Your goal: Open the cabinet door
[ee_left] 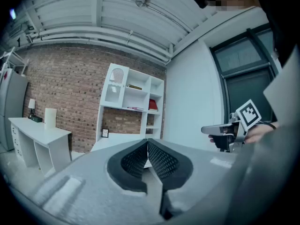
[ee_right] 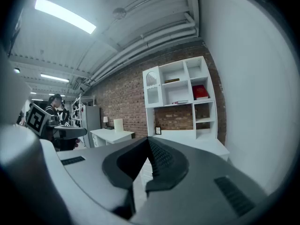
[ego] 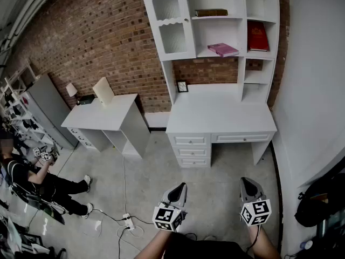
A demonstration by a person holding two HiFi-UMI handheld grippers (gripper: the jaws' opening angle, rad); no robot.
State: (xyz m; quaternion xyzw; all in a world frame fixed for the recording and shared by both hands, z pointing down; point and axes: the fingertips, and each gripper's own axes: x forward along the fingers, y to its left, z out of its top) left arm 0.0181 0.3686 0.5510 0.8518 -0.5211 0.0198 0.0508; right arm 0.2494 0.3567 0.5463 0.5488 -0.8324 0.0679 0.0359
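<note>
1. Cabinet door (ego: 170,21): a white door with an arched glass pane. It sits at the upper left of the white shelf unit (ego: 242,72) against the brick wall (ego: 102,42). It looks flush with its frame, but the head view bends the lines too much to be sure.
2. The shelf unit stands on a white desk (ego: 221,115) with drawers. A pink book (ego: 222,49) and a red book (ego: 257,35) lie in the open shelves to the right of the door. A small picture frame (ego: 182,86) leans below it.
3. Left gripper (ego: 181,188): low in the head view, well apart from the door, pointing toward the desk. Its jaws are pressed together with nothing between them.
4. Right gripper (ego: 246,181): beside the left one, equally far from the cabinet. Its jaws are also together and empty.
5. To the left, a second white desk (ego: 102,117) carries a lamp (ego: 71,89). A seated person (ego: 32,177) is at the far left edge.
</note>
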